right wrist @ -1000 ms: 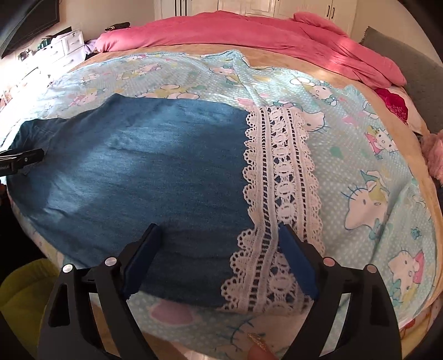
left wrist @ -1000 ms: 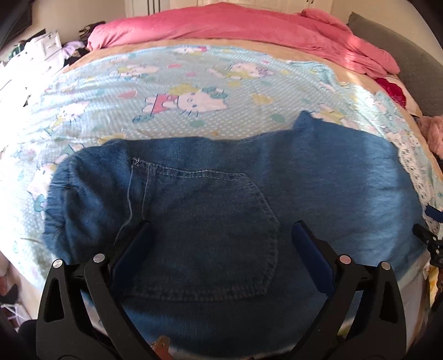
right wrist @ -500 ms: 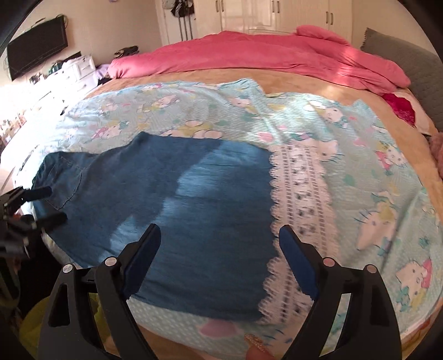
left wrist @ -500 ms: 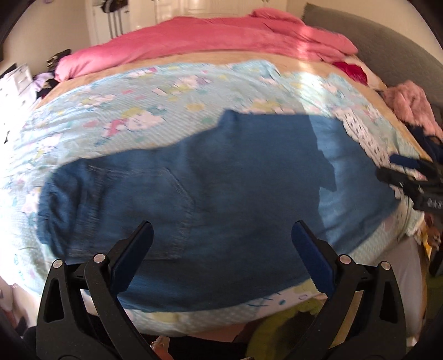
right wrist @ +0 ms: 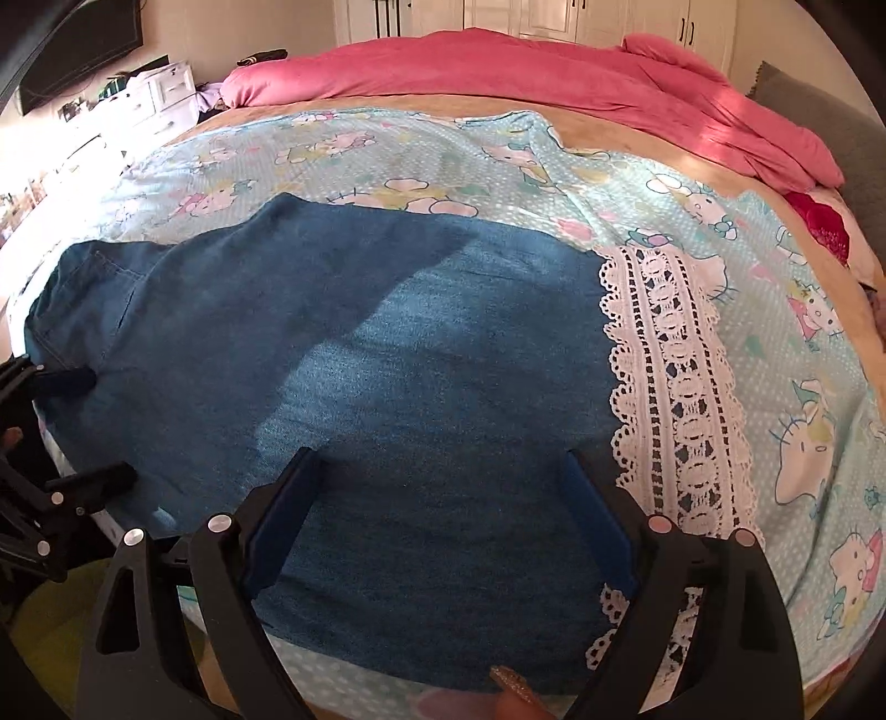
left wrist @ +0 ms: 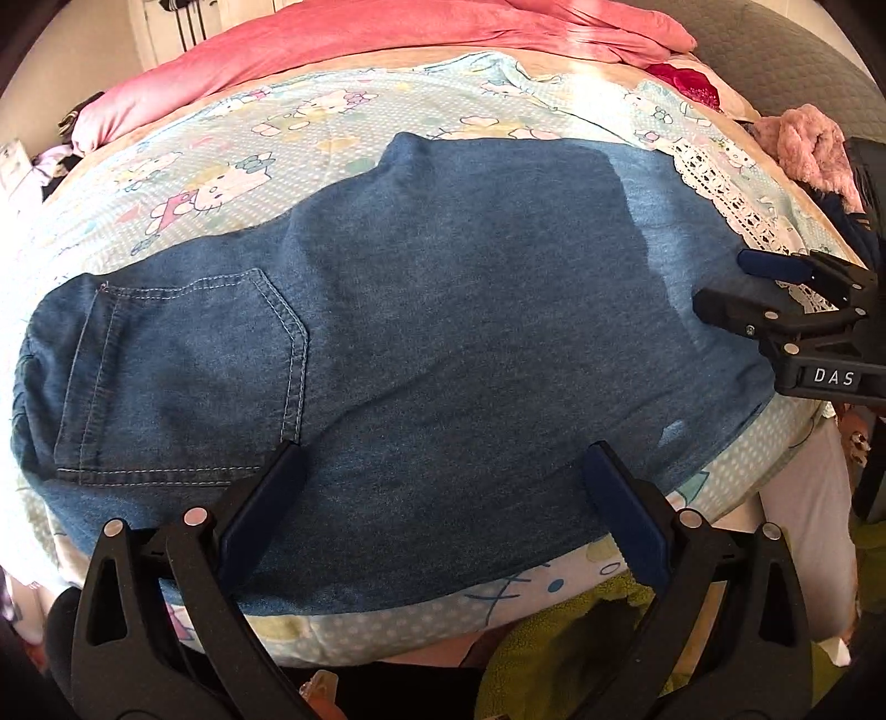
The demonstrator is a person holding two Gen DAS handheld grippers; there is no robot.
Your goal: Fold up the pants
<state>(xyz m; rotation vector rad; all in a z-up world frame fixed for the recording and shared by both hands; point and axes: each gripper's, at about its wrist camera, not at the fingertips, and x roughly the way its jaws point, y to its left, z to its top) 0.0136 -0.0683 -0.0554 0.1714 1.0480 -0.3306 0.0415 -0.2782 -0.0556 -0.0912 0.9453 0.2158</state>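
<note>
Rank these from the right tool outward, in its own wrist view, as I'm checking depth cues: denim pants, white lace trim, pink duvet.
1. Denim pants, directly under the right tool.
2. White lace trim, just right.
3. Pink duvet, far bed edge.

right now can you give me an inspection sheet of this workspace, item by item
surface: bed with a light-blue cartoon-cat sheet spread over it.
job's things: blue denim pants lying flat across the sheet, back pocket facing up, white lace trim at the leg end.
clutter: pink duvet bunched at the far side; fuzzy pink item at the bed's edge; green fabric below the near edge.
grippers: left gripper open above the pants beside the pocket; right gripper open above the leg near the lace; neither grips cloth.
cables: nothing seen.
surroundings: white drawers and white cupboard doors beyond the bed.
</note>
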